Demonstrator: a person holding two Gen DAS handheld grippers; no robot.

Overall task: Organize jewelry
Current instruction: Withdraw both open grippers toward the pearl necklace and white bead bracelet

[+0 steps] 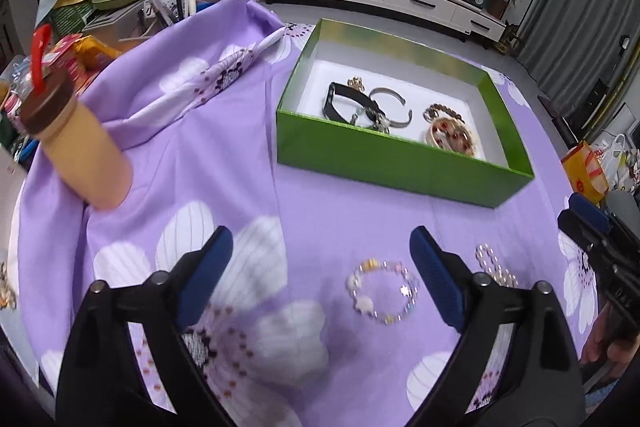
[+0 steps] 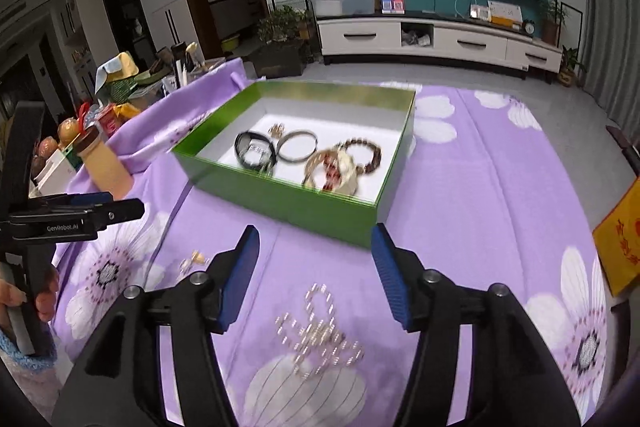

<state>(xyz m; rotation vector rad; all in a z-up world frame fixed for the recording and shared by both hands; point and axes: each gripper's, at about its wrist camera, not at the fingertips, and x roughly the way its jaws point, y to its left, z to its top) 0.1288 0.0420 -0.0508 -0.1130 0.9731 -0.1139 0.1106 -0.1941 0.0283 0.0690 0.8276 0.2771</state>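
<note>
I saw the beaded bracelet [image 1: 383, 291] lying on the purple flowered cloth [image 1: 224, 155], between the blue pads of my left gripper [image 1: 322, 275] and closer to the right one. A pearl-like chain [image 2: 316, 327] lay in a loose tangle on the same cloth, between the fingers of my right gripper [image 2: 316, 275]. Behind both stood the green box [image 1: 384, 163], which already held a black band [image 1: 344, 101], a silver bangle [image 1: 390, 107] and some brown and red bead bracelets [image 1: 450, 133]. On the side of the left gripper I could read "GenRobot.AI" [image 2: 62, 227]. Both grippers hovered low over the cloth, pointed toward the box, with fingers spread wide, holding nothing and touching nothing. A beige bottle [image 1: 76, 143] with a brown cap stood at the left.
</note>
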